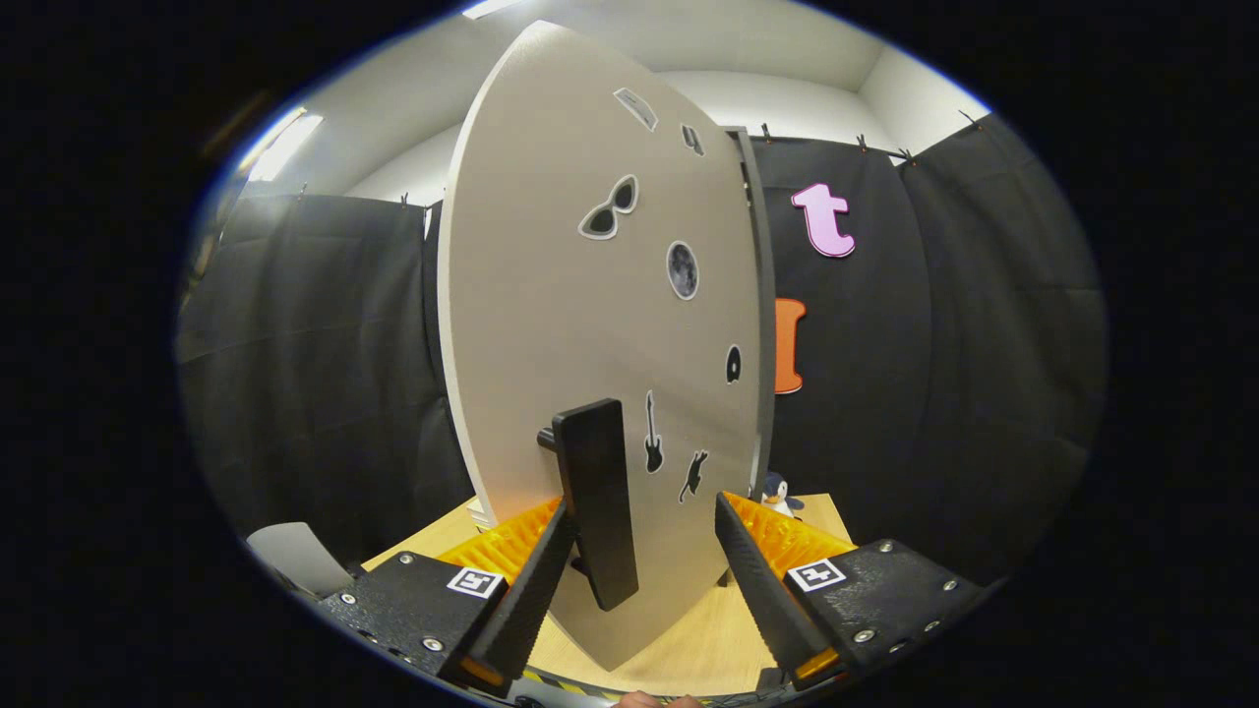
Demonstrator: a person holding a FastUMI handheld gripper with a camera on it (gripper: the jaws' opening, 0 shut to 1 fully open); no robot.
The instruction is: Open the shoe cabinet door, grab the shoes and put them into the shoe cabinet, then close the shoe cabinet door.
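The door-opening step is in hand: the hand-held gripper [644, 570] is held released, its fingers either side of the door handle [597, 501]; clenching is called for next.

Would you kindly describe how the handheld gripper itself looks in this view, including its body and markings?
The gripper has two long, wedge-shaped fingers with finely ribbed inner faces. Each finger joins a black block fastened with silver screws and carrying a square black-and-white marker. Ridged orange parts sit behind the fingers. No cables are visible.
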